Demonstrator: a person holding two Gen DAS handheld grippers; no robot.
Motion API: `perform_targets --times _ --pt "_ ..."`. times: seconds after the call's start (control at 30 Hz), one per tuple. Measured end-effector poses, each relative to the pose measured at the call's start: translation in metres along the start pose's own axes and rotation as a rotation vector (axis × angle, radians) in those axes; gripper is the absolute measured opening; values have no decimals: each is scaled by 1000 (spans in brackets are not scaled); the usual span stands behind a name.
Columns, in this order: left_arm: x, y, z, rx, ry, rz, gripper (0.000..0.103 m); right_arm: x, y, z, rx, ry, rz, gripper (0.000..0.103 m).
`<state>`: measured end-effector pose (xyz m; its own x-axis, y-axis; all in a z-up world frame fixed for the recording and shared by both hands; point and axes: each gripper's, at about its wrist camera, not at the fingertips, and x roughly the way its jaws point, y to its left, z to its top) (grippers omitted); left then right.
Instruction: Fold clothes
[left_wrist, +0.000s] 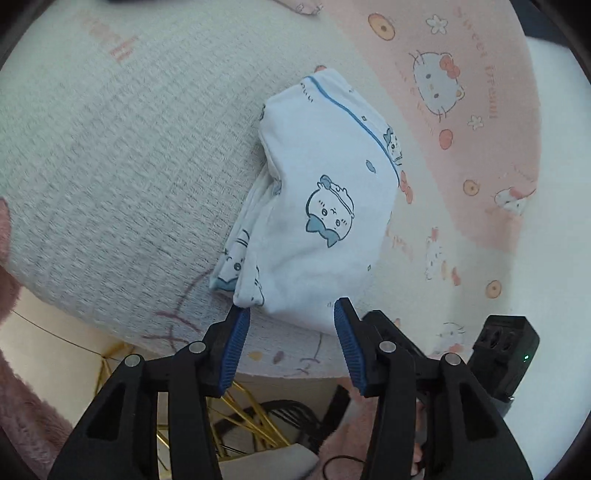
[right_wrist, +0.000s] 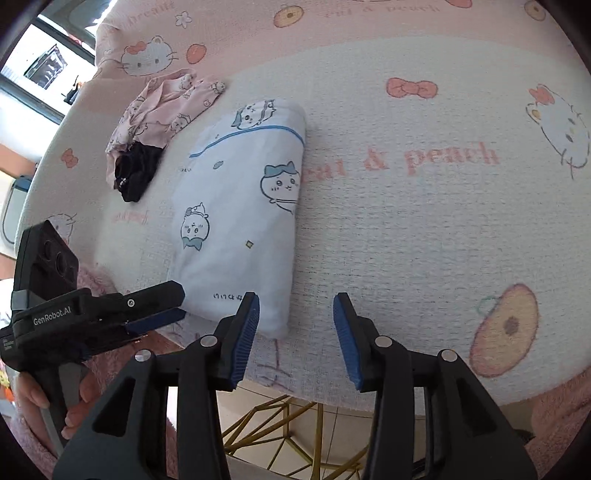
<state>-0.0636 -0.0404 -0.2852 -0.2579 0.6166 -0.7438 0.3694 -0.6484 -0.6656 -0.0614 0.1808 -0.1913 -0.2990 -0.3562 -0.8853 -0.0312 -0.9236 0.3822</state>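
There, on the near part of the cloth-covered table (right_wrist: 406, 229), lay the folded white garment (left_wrist: 325, 206) with its blue cartoon prints and a blue stripe along one edge. In the right wrist view the same garment (right_wrist: 240, 221) sat as a tidy oblong running from the near table edge toward the far side, its stripe at the far end.

The left gripper (left_wrist: 291, 325) hung over the garment's near end with its jaws apart. The blue pads (left_wrist: 236, 343) stood on either side of the near hem; the left pad looked to be touching or just beside a corner of the folded layers, but nothing was pinched between the two. In the right wrist view the left gripper (right_wrist: 173, 306) showed from the side at the garment's near left corner, with a hand (right_wrist: 37, 402) wrapped round its handle.

The right gripper (right_wrist: 295, 314) also had its jaws apart. Its left finger overlapped the garment's near right corner in the picture, while the right finger stood over bare cloth, and no fabric was clamped.

Far and to the left of the white garment lay a crumpled pink garment (right_wrist: 166, 107) with a dark garment (right_wrist: 135, 173) against its near side. Gold table legs (right_wrist: 280, 435) showed below the table's near edge.
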Motion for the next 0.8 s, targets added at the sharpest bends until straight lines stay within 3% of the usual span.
perform_targets --times 0.03,0.1,0.17,0.33,0.37,0.4,0.5,0.6,0.7,0.8 --pt "1 2 -1 -3 2 0 50 4 3 0 -11 -1 8 42" --pt "3 6 -3 -10 6 0 50 18 4 -2 -12 34 49 27" --pt "3 4 -5 -5 -6 -3 50 26 5 -4 -21 39 77 22" --pt "1 -13 1 44 -65 42 49 34 5 -5 -13 9 62 25" --pt "4 -20 4 77 -73 71 45 38 5 -4 -8 12 61 25" --pt "6 -28 7 112 -81 104 18 39 7 -3 -19 17 60 25" --pt "1 -47 12 195 -131 207 15 42 19 -4 -70 44 51 13" --pt "-25 -60 20 261 -245 324 14 42 45 -18 -162 63 99 12" --pt "-44 -47 31 204 -280 337 15 40 76 -30 -275 91 190 11" --pt "-45 -25 34 113 -233 271 15 22 90 -28 -375 7 143 13"
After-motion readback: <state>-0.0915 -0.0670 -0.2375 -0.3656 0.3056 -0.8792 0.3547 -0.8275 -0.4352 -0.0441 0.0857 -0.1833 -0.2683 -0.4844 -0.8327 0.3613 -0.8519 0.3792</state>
